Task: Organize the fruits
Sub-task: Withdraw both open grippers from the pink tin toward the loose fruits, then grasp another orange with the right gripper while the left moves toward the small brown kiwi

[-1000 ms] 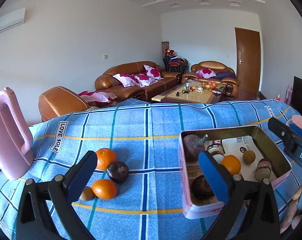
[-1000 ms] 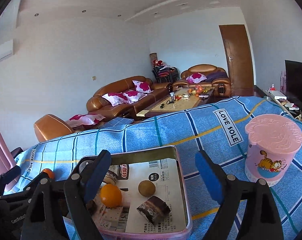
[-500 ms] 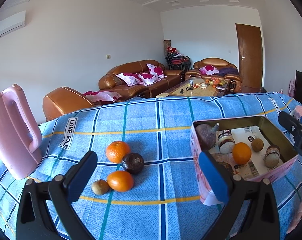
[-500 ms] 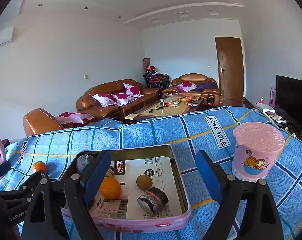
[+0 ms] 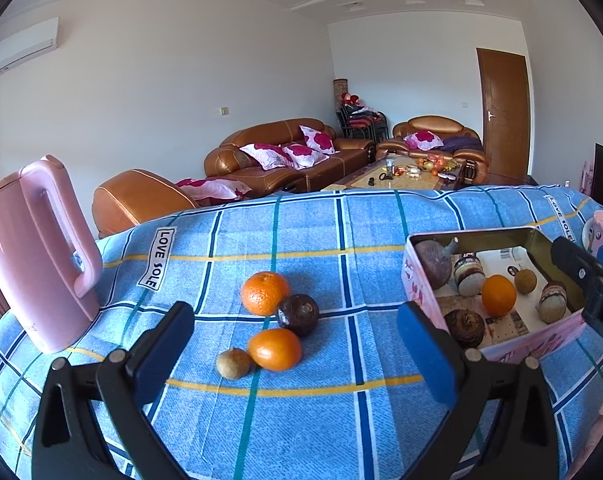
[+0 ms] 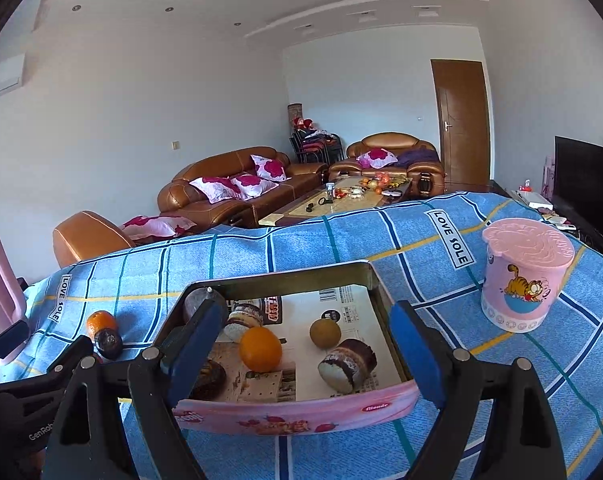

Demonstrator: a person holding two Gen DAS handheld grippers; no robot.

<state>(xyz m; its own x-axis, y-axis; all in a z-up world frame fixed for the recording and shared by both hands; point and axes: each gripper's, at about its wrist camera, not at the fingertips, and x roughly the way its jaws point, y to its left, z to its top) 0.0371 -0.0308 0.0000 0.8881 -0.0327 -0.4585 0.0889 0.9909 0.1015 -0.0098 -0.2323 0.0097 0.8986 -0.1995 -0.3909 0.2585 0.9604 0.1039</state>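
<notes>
Both grippers are drawing back from the table, so the loose fruit, earlier near the left camera's bottom-left corner, is now sitting closer to mid-frame between the left gripper's (image 5: 295,354) fingers. A blue checked tablecloth (image 5: 341,220) is covering the table, with a brown leather sofa (image 5: 285,156) standing in the room behind. At the far left a pink kettle (image 5: 33,252) is standing upright; at the far right a pink lidded cup (image 6: 525,276) is standing near the pink tin (image 6: 297,412). Inside the tin an orange (image 6: 260,349), a small brown fruit (image 6: 325,333), a dark round fruit (image 5: 465,328) and round chocolate cakes (image 6: 347,364) are lying on printed paper. Left of the tin, well apart from it, two oranges (image 5: 264,293) are lying on the cloth with a dark fruit (image 5: 298,314) touching them and a small tan fruit (image 5: 232,363) just beside the nearer one. The left gripper is hanging wide open, holding nothing. The right gripper (image 6: 311,346) is likewise spread wide and empty, hovering over the tin's near wall.
</notes>
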